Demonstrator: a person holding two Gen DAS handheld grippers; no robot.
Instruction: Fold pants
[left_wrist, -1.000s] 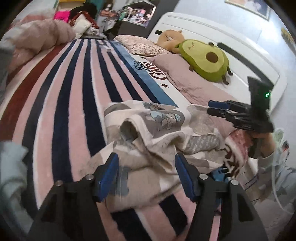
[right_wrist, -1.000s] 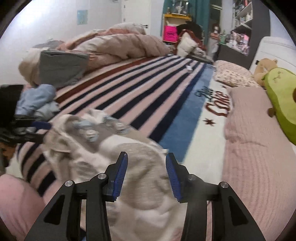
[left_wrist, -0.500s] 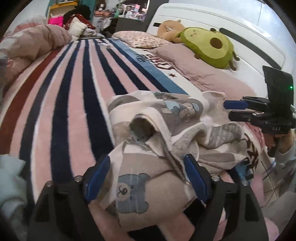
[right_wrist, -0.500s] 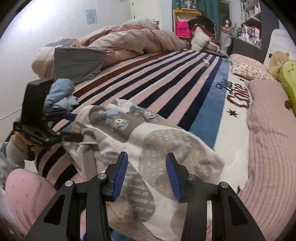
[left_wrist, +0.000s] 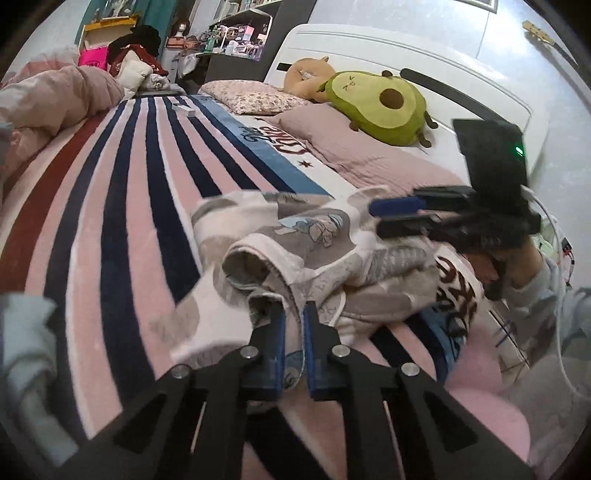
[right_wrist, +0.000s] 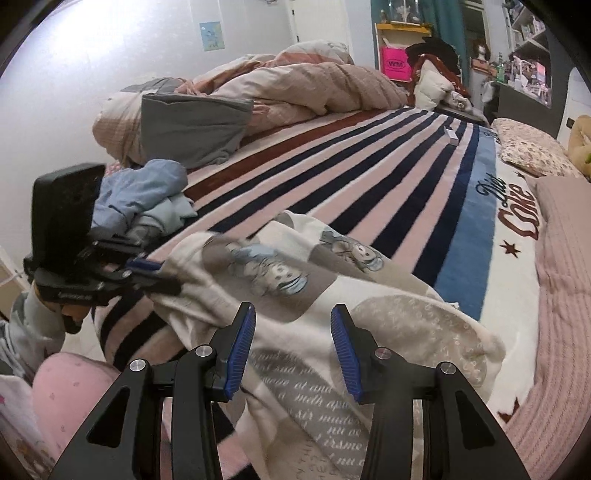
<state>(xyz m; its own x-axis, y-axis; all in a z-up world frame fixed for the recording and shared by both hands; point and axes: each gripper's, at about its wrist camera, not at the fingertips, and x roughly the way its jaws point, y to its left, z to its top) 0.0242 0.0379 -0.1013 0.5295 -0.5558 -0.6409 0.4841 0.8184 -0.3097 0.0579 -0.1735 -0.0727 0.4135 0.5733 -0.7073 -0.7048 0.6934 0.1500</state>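
Observation:
The pants (left_wrist: 306, 236) are cream and grey with cartoon prints, and they lie crumpled on the striped blanket near the bed's front edge. My left gripper (left_wrist: 293, 332) is shut on a fold of their near edge, with cloth pinched between the blue pads. In the right wrist view the same left gripper (right_wrist: 166, 277) grips the pants (right_wrist: 332, 295) at their left end. My right gripper (right_wrist: 291, 332) hovers open just above the cloth, nothing between its pads. From the left wrist view the right gripper (left_wrist: 376, 218) reaches in over the far side of the heap.
The striped blanket (left_wrist: 129, 192) stretches away behind the pants. An avocado plush (left_wrist: 376, 103) and pillows (left_wrist: 255, 98) lie by the headboard. A bunched duvet (right_wrist: 288, 88) and blue clothes (right_wrist: 144, 192) sit at the far side. The person's pink-clad knee (right_wrist: 70, 391) is at the bed's edge.
The left gripper's jaws were wide apart over the heap and have shut on the pants' near fold. The right gripper has moved in over the cloth, still open.

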